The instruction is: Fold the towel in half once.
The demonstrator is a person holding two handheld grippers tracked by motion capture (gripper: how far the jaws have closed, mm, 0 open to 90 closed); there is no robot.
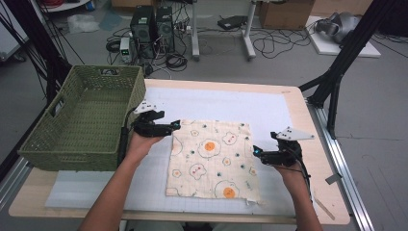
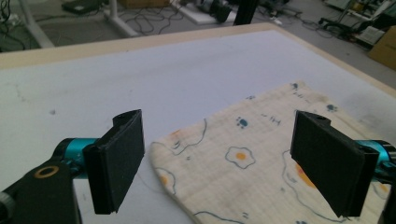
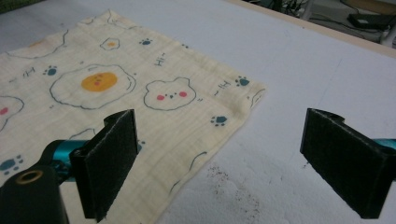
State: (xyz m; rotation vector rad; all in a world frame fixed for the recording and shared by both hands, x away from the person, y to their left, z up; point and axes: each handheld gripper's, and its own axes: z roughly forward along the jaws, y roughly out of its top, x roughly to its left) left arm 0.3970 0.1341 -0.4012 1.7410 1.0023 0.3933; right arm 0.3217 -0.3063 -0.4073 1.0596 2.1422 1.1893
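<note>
A cream cloth (image 1: 211,159) printed with fried eggs, bears and paw marks lies flat on the white mat (image 1: 240,103). My left gripper (image 1: 175,126) hovers at the cloth's far left corner, jaws wide apart. In the left gripper view that rounded corner of the cloth (image 2: 243,154) lies between and beyond the open left gripper (image 2: 219,135), untouched. My right gripper (image 1: 256,151) is at the cloth's right edge, pointing left. In the right gripper view the cloth (image 3: 116,93) has its edge running between the open jaws of the right gripper (image 3: 219,126), with nothing pinched.
A green woven basket (image 1: 72,159) stands at the table's left, close to my left hand. The wooden table edge (image 1: 317,159) runs along the right. Computer towers (image 1: 151,26) and cables lie on the floor beyond the table.
</note>
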